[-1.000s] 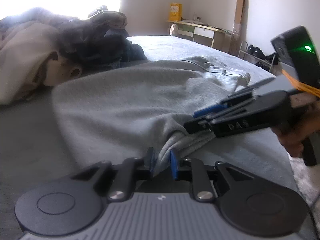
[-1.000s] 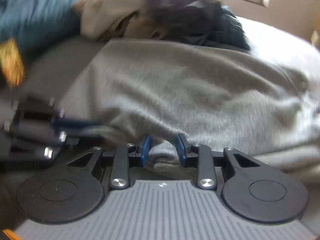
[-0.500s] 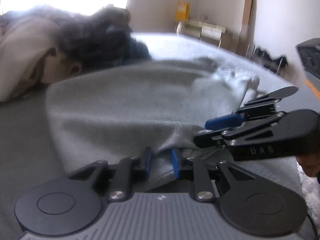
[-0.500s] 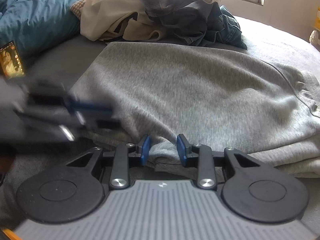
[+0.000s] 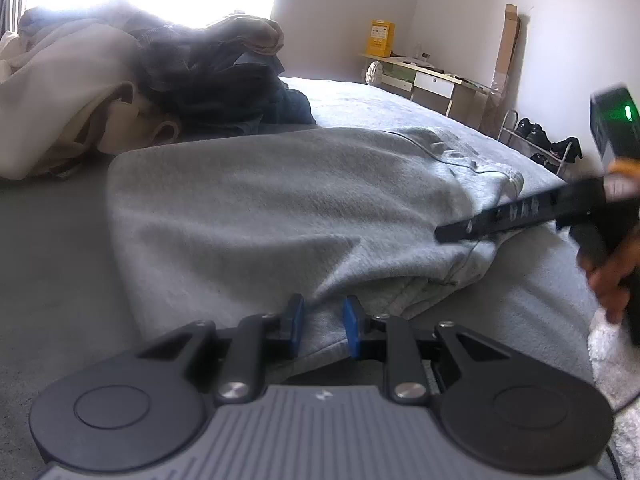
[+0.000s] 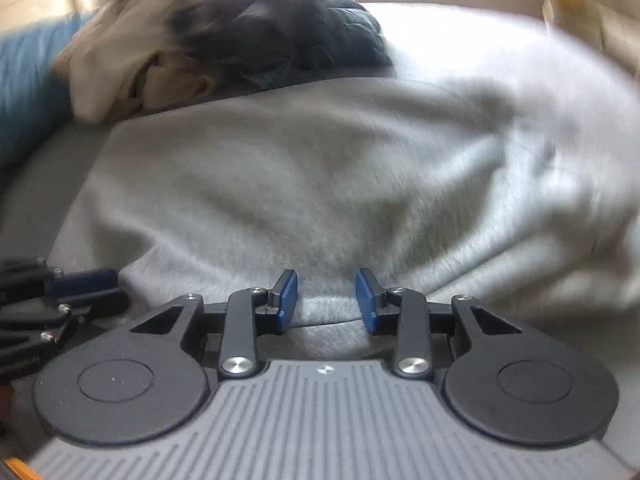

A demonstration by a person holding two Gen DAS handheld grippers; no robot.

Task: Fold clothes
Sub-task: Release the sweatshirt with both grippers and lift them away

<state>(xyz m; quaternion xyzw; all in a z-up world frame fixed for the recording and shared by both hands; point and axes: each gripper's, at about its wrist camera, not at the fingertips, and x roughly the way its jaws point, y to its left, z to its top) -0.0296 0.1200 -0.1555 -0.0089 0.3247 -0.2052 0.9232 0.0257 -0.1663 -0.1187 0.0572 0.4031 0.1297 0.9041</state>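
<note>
Right tool [image 6: 326, 300] has opened wider over grey sweatshirt [image 5: 280, 208]; left tool [image 5: 322, 322] grips its hem.

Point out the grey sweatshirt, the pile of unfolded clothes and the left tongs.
grey sweatshirt [image 5: 280, 208]: left wrist view, on its flat upper panel.
pile of unfolded clothes [image 5: 216, 76]: left wrist view, on the dark garment atop the heap.
left tongs [image 5: 322, 320]: left wrist view, midway between the blue pads, on pinched fabric.
</note>
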